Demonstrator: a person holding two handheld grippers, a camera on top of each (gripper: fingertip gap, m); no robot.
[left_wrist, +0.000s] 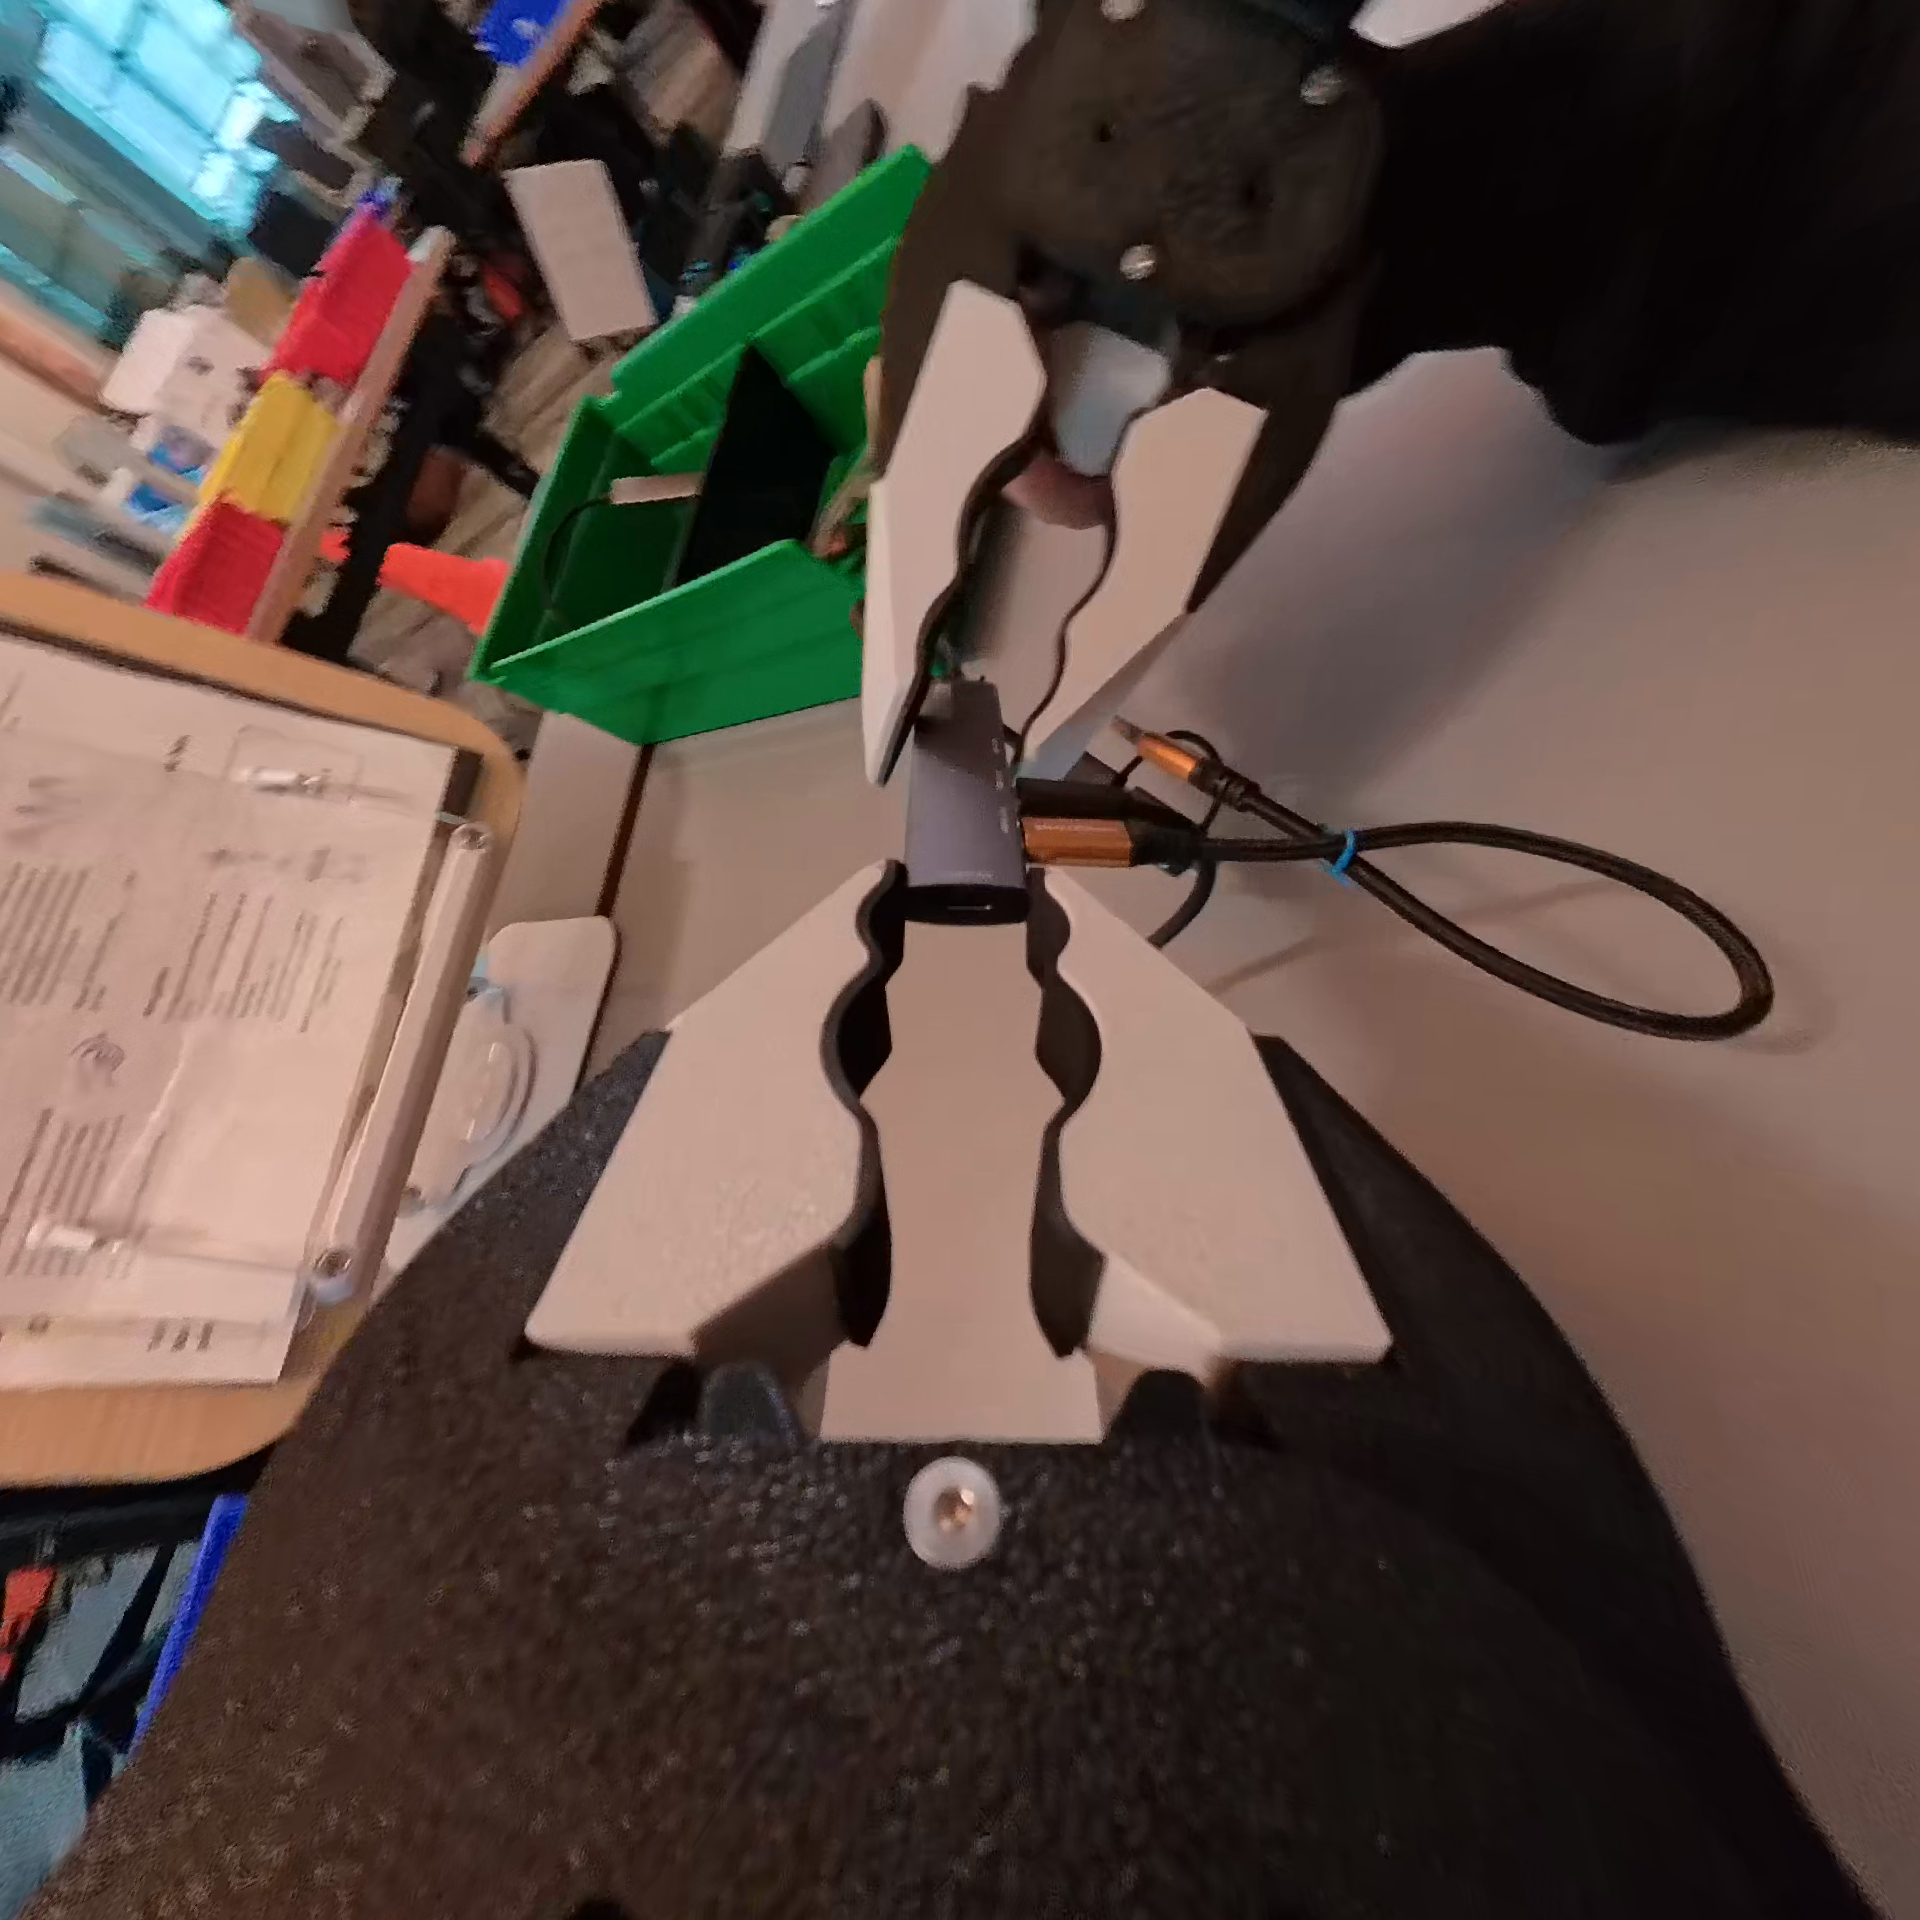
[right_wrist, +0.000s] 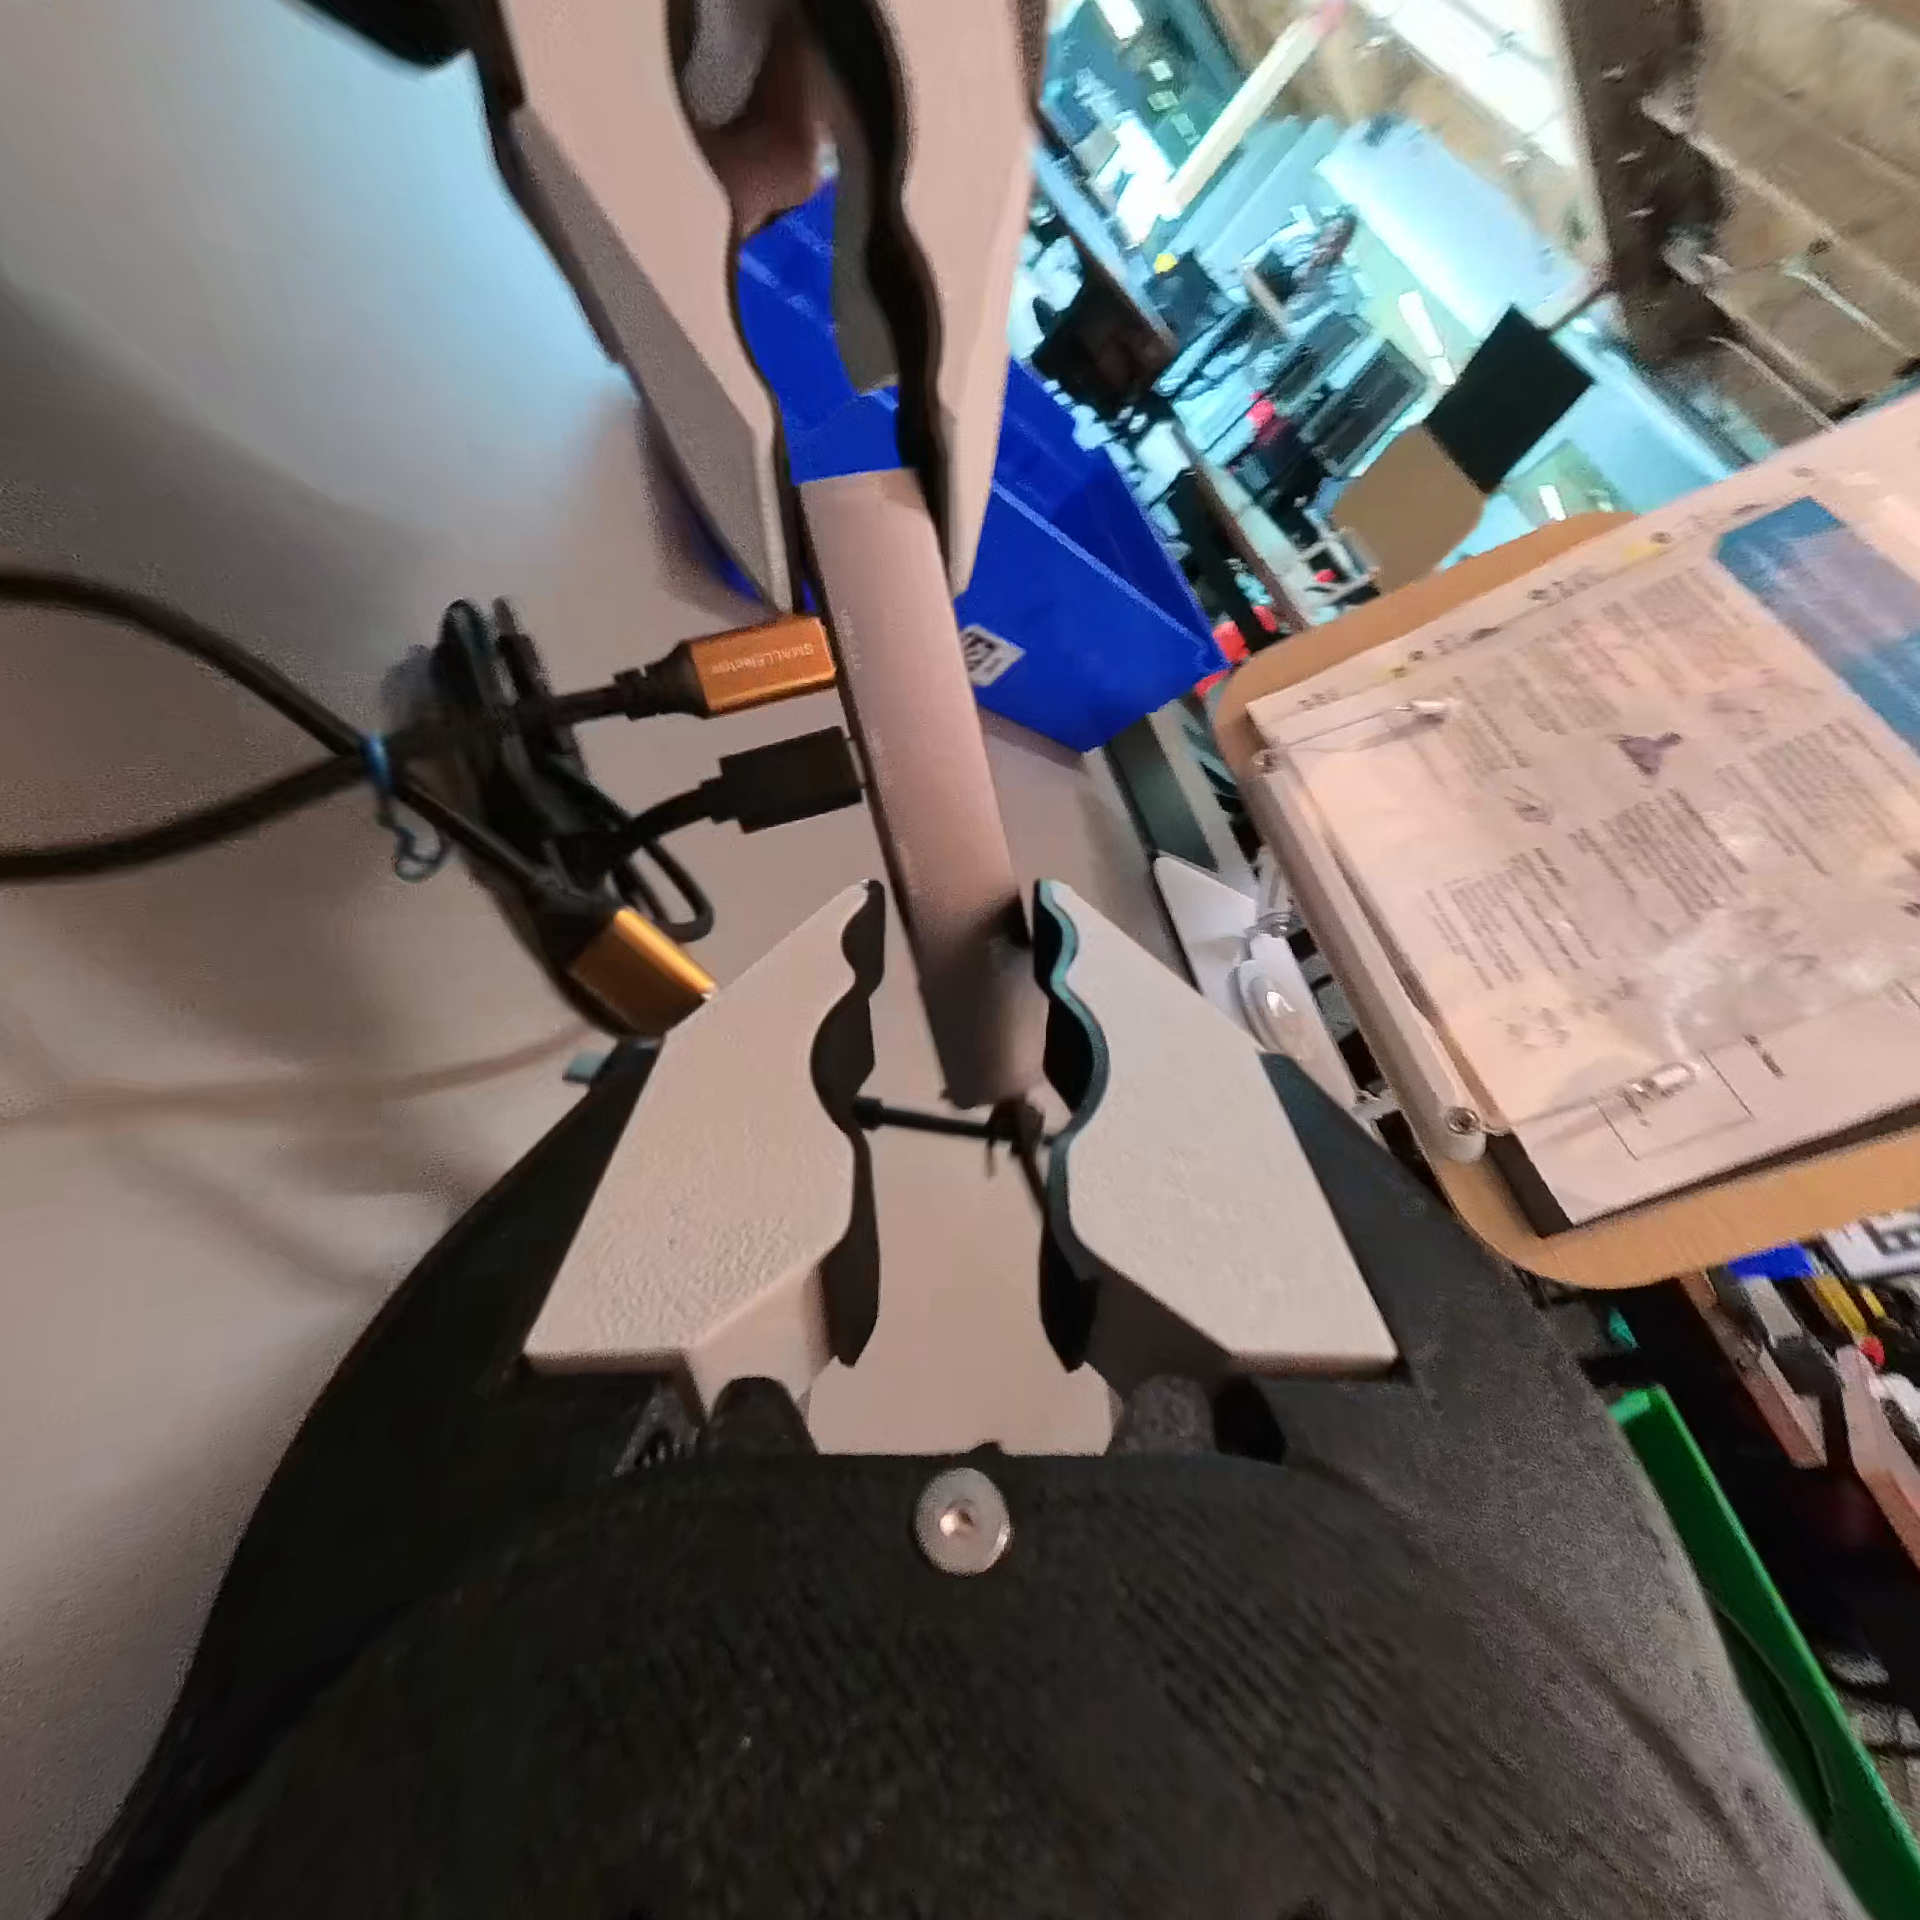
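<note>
A grey USB hub (left_wrist: 954, 821) hangs in the air above the white table, held at both ends. My left gripper (left_wrist: 961, 883) is shut on its near end, where a port faces the camera. My right gripper (right_wrist: 956, 899) is shut on the opposite end; it also shows in the left wrist view (left_wrist: 977, 753), and the left gripper shows in the right wrist view (right_wrist: 873, 582). An orange plug (right_wrist: 764, 665) and a black plug (right_wrist: 795, 779) sit in the hub's side. A loose orange plug (right_wrist: 634, 971) hangs from the braided black cable (left_wrist: 1558, 935), which is bundled by a blue tie (left_wrist: 1340, 857).
A green bin (left_wrist: 675, 644) stands behind the hub and a blue bin (right_wrist: 1060, 603) beyond the left gripper. A clear stand with printed sheets (left_wrist: 208, 987) sits on a wooden board beside the table. Red and yellow bins (left_wrist: 281, 447) hang on a rack farther off.
</note>
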